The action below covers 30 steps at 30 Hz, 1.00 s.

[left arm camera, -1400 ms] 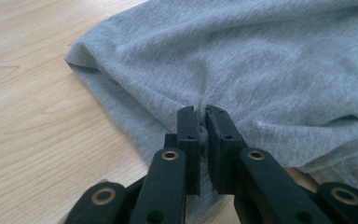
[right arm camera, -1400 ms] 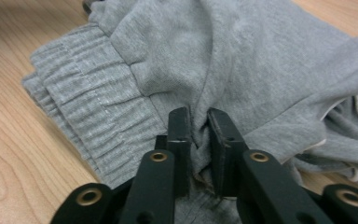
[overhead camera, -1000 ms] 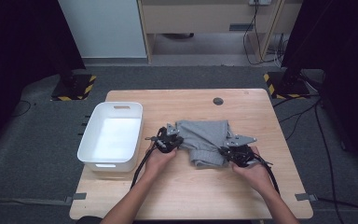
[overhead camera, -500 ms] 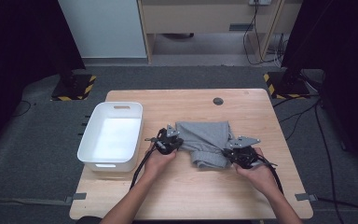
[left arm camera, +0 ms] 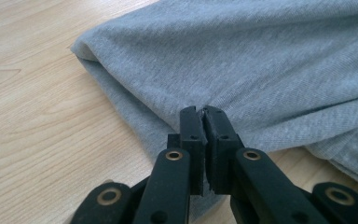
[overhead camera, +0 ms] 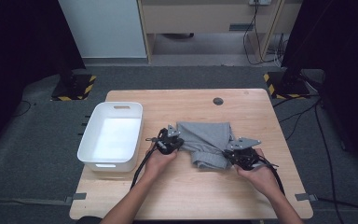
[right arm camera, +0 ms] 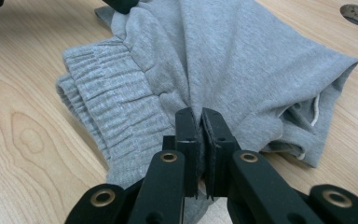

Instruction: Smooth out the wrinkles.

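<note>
No real change over the last second: left gripper (overhead camera: 171, 140) and right gripper (overhead camera: 239, 154) stay clamped on opposite edges of the folded grey sweatpants (overhead camera: 206, 142) mid-table beside the white bin (overhead camera: 133, 140), so grip's set, lift likely next.

A fold of the grey garment (left arm camera: 261, 60) is pinched by the left tongs (left arm camera: 204, 114) above the wooden bench (left arm camera: 42, 116).

My folded grey sweatpants (overhead camera: 206, 142) lie bunched on the wooden table, ribbed waistband (right arm camera: 103, 105) at the near edge.
</note>
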Motion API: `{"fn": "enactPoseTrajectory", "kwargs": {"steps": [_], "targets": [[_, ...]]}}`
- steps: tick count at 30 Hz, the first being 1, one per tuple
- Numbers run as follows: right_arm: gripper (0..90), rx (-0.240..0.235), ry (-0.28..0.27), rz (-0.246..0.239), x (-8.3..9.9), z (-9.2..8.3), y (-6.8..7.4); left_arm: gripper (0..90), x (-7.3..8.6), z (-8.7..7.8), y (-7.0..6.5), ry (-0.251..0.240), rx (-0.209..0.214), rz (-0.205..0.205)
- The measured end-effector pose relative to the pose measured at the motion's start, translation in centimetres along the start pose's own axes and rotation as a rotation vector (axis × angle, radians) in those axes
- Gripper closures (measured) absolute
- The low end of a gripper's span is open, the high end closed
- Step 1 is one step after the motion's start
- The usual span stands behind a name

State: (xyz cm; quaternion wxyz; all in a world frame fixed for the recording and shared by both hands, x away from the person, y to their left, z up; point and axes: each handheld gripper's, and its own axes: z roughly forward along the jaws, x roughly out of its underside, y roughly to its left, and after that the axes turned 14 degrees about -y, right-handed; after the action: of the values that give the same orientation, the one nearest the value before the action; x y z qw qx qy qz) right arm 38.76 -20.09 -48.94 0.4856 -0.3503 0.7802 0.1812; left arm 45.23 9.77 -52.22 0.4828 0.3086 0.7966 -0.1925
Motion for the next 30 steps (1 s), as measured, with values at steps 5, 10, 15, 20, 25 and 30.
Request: {"fn": "enactPoseTrajectory", "kwargs": {"steps": [5,10,15,20,25,30], "targets": [[75.3,-0.019,-0.01,0.027,0.1,0.1,-0.1,85.5,0.2,-0.2,-0.5,-0.003,0.002,0.017],[55.7,-0.016,-0.043,0.04,-0.7,0.1,-0.2,82.2,0.1,-0.4,-0.7,-0.008,0.003,0.021],[51.4,0.008,-0.074,0.049,-1.8,-0.3,-0.6,75.5,0.0,-0.9,-0.8,-0.024,-0.007,0.007],[51.1,0.058,-0.071,0.057,-2.2,0.1,-1.6,67.6,-0.8,-1.7,-1.1,-0.07,-0.017,-0.021],[51.8,0.117,-0.043,0.069,-2.3,1.3,-2.7,64.9,-1.2,-1.7,-2.3,-0.081,0.016,-0.007],[56.5,0.131,-0.016,0.055,-2.2,2.3,-3.4,63.9,-1.5,-2.3,-3.3,-0.082,0.044,0.014]]}}
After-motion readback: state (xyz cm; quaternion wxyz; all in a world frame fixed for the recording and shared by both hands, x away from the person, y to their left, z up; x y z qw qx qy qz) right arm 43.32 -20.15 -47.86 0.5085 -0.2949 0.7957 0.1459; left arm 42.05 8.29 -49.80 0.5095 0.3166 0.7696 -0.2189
